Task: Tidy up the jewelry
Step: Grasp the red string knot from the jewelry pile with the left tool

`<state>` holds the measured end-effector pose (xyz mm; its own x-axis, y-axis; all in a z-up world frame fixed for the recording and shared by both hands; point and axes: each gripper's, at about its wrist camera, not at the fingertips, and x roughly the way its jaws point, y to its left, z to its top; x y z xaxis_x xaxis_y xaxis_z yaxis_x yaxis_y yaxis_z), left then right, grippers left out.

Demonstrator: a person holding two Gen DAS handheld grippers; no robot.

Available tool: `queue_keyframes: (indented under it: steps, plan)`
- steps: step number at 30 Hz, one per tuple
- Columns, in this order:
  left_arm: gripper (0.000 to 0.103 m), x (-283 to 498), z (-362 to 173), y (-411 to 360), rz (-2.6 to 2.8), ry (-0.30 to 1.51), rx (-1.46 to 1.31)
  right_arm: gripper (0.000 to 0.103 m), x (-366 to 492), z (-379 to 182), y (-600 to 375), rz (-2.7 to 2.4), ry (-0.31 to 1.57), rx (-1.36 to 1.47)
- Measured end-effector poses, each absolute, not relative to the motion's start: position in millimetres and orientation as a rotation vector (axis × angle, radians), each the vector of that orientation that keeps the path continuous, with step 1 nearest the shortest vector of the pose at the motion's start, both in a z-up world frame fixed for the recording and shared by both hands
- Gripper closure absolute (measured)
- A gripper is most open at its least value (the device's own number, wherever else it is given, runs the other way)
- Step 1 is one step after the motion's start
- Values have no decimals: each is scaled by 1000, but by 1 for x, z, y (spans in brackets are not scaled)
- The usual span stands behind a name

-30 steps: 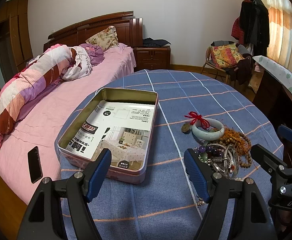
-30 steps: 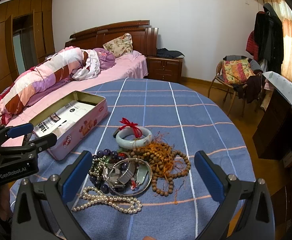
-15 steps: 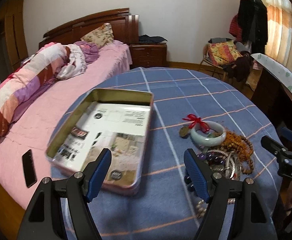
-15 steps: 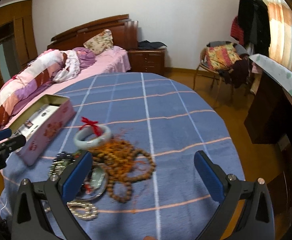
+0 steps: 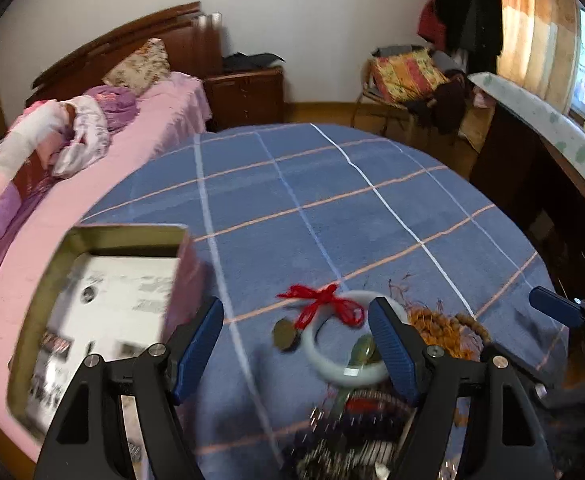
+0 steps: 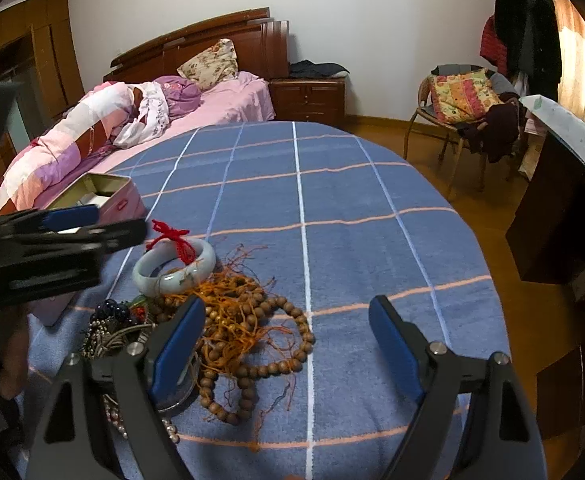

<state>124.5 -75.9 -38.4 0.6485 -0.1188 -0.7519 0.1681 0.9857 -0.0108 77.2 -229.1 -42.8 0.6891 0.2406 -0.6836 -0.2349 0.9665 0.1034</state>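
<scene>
A heap of jewelry lies on the blue checked tablecloth (image 6: pixel 332 208). It holds a pale jade bangle (image 6: pixel 174 264) tied with a red ribbon (image 6: pixel 172 238), brown wooden bead strings (image 6: pixel 248 332) with orange cord, dark beads (image 6: pixel 114 312) and white pearls (image 6: pixel 168 432). The bangle (image 5: pixel 344 368) and ribbon (image 5: pixel 324 304) also show in the left wrist view. An open tin box (image 5: pixel 104 308) with a printed sheet inside sits left of the heap. My left gripper (image 5: pixel 296 344) is open above the bangle. My right gripper (image 6: pixel 284 344) is open over the wooden beads.
A bed with pink bedding (image 6: pixel 92 136) lies along the table's left side. A wooden nightstand (image 6: pixel 308 96) stands at the back wall. A chair with a patterned cushion (image 6: pixel 460 96) and a dark cabinet (image 6: pixel 564 216) stand to the right.
My left gripper has swung right from the tin box to above the bangle. My right gripper has moved down and closer to the bead heap. Both stay open.
</scene>
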Motion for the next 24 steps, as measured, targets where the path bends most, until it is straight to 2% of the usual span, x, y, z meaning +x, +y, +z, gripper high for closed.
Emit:
queue_keyframes:
  steps: [3,4,5,7,8,11,15,22,24]
  plan:
    - [29,138,-45,-78,-172,865,62,17,77,-43,-230,266,762,0]
    - [40,140,-48,-79,-187,876,58,17,78,-42,-230,267,761,-2]
    - [64,143,-51,-79,-195,896,52,17,78,-42,-231,270,761,-4]
    - [89,149,-58,-79,-227,936,35,17,80,-41,-228,274,761,-9]
    - [96,148,-58,-78,-246,938,18,17,82,-41,-229,277,762,-12]
    - [99,140,-47,-76,-247,904,9,17,87,-43,-225,299,776,-15]
    - [99,127,-19,-63,-257,825,-28,30,94,-49,-221,340,813,-21]
    - [99,108,13,-45,-223,728,-53,41,97,-60,-209,408,866,-52]
    - [99,101,15,-42,-218,718,-68,52,98,-63,-207,429,883,-55]
